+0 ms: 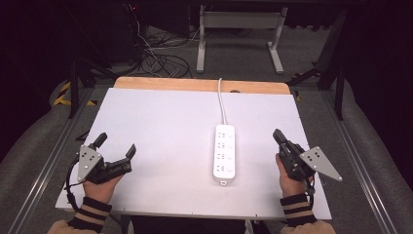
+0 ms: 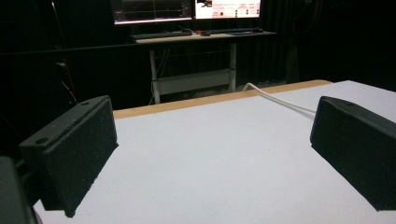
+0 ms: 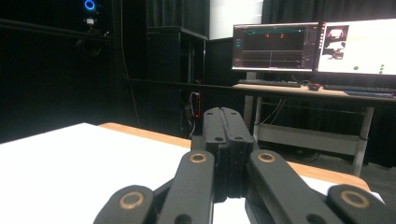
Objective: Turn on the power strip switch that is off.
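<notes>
A white power strip point(image 1: 224, 153) lies lengthwise on the white table point(image 1: 160, 126), right of centre, and its white cable point(image 1: 221, 100) runs to the far edge. My left gripper point(image 1: 116, 145) rests at the table's near left, held by a hand, its jaws wide apart with nothing between them. In the left gripper view the cable point(image 2: 280, 100) crosses the tabletop beyond the right pad point(image 2: 359, 149). My right gripper point(image 1: 278, 137) sits at the near right, beside the strip and apart from it, jaws pressed together and empty point(image 3: 227, 116).
A wooden strip point(image 1: 199, 85) borders the table's far edge. Beyond it stand a white desk frame point(image 1: 238, 34) and tangled floor cables point(image 1: 156, 56). Monitors point(image 3: 313, 44) glow on a desk behind the table. Dark rails flank both sides.
</notes>
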